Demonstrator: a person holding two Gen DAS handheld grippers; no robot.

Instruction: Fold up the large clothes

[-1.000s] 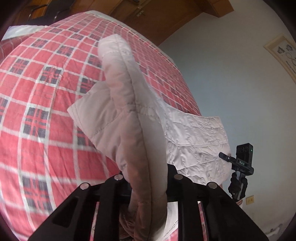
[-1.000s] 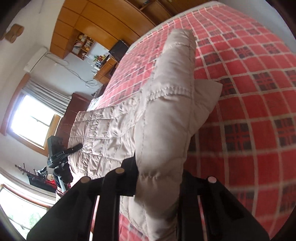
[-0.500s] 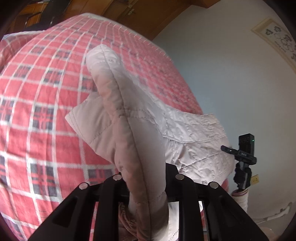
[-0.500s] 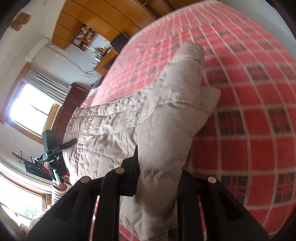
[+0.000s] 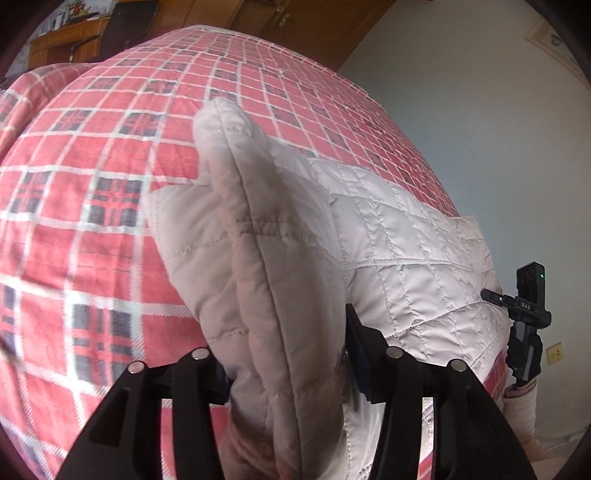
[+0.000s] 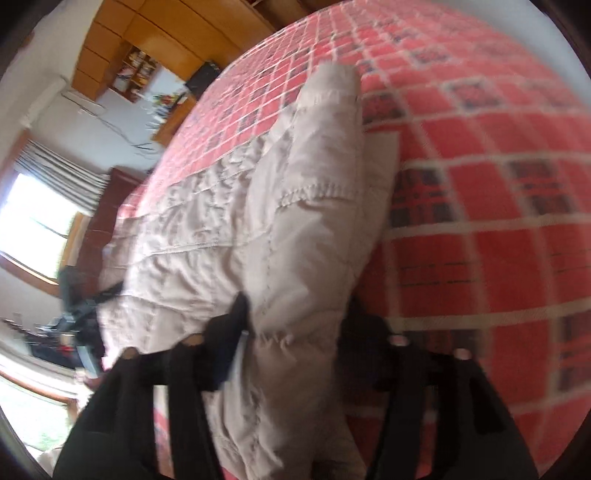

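Pale beige quilted jacket (image 5: 399, 258) spread on a bed with a red plaid cover (image 5: 92, 206), lying toward the near edge of the bed. Both near corners are raised off the cover into thick padded folds that stand up in front of each camera. Left gripper (image 5: 286, 362) is clamped on one fold, fabric bulging up between the black fingers (image 5: 199, 373) and draping over them. Right gripper (image 6: 295, 332) pinches the other fold the same way, thick padding squeezed between its fingers (image 6: 225, 332); the right wrist view is motion-blurred, edges soft. In the left wrist view the right gripper also shows at far right, small, beside the jacket's edge, with a pale sleeve (image 5: 521, 406) below it. In the right wrist view the left gripper shows as a dark blur at far left, near the jacket's other edge. Rest of the jacket lies flat between the two folds, stitching squares visible. Behind: wooden wardrobe (image 6: 122, 33), bright window with striped curtain (image 6: 55, 177), plain white wall (image 5: 480, 110).
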